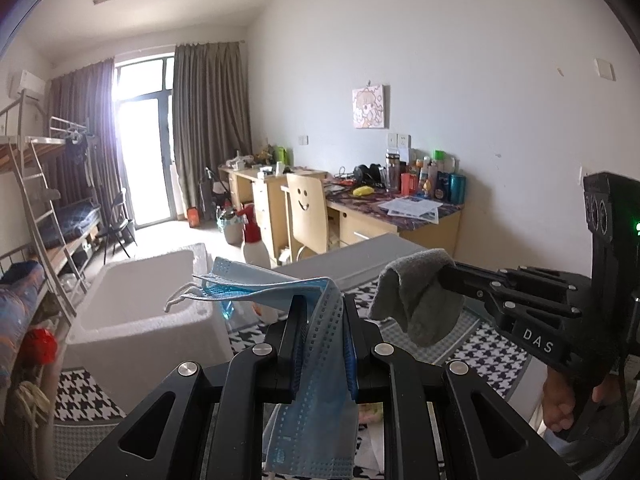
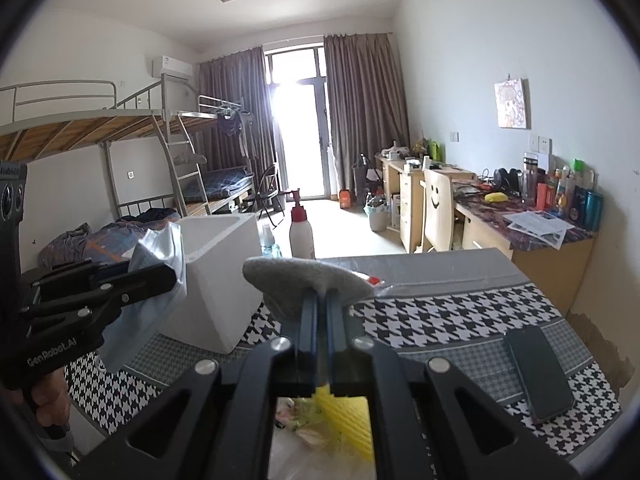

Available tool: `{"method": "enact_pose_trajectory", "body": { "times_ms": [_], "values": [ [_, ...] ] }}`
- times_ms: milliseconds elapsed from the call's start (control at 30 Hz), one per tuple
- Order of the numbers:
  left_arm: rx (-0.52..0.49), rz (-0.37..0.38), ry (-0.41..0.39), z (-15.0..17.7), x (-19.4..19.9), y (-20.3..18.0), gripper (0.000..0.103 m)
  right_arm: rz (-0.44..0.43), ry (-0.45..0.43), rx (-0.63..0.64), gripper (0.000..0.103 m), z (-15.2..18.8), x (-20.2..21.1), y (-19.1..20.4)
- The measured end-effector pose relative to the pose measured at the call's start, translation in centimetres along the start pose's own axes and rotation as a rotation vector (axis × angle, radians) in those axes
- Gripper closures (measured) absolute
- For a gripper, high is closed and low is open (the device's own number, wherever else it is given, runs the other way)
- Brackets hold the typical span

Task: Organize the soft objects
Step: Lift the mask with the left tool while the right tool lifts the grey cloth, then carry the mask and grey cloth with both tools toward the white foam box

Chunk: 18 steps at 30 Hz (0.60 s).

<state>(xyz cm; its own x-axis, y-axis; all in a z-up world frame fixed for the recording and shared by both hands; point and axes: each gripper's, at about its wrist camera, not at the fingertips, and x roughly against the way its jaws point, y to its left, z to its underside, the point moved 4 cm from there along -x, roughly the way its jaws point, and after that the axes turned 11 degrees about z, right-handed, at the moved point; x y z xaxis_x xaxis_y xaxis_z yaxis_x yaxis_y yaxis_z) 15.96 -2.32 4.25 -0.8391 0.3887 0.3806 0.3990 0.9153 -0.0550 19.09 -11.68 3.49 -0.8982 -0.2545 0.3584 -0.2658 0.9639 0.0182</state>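
My left gripper (image 1: 320,304) is shut on a blue face mask (image 1: 316,392); the mask drapes down between the fingers, and its ear loops (image 1: 180,298) stick out to the left. To its right, my right gripper (image 1: 444,276) is shut on a grey sock (image 1: 416,300) that hangs off the fingertips. In the right wrist view the grey sock (image 2: 304,276) folds over the closed right gripper (image 2: 322,300), and the left gripper (image 2: 168,276) with the mask (image 2: 160,280) is at the left. A white foam box (image 1: 140,312) (image 2: 216,276) stands open just beyond the left gripper.
A houndstooth cloth (image 2: 460,312) covers the table. On it lie a dark phone (image 2: 538,372), a yellow sponge (image 2: 348,416) and crumpled plastic (image 2: 296,420) under the right gripper. A white spray bottle (image 2: 301,232), bunk beds (image 2: 120,152) and a cluttered desk (image 2: 540,224) stand beyond.
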Motion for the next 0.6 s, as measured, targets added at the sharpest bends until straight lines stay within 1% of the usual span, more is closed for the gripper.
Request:
{"method": "enact_pose_trajectory", "body": {
  "times_ms": [267, 333, 600],
  "values": [
    [-0.007, -0.016, -0.022, -1.4, 0.0, 0.3, 0.085, -0.001, -0.019, 0.014, 0.097, -1.2, -0.2, 0.4],
    [-0.004, -0.036, -0.023, -1.6, 0.0, 0.5, 0.085, 0.002, -0.026, 0.02, 0.097, -1.6, -0.1, 0.6],
    [-0.014, -0.042, -0.034, -2.3, 0.0, 0.7, 0.085, 0.016, -0.037, 0.028, 0.097, -2.8, -0.5, 1.0]
  ]
}}
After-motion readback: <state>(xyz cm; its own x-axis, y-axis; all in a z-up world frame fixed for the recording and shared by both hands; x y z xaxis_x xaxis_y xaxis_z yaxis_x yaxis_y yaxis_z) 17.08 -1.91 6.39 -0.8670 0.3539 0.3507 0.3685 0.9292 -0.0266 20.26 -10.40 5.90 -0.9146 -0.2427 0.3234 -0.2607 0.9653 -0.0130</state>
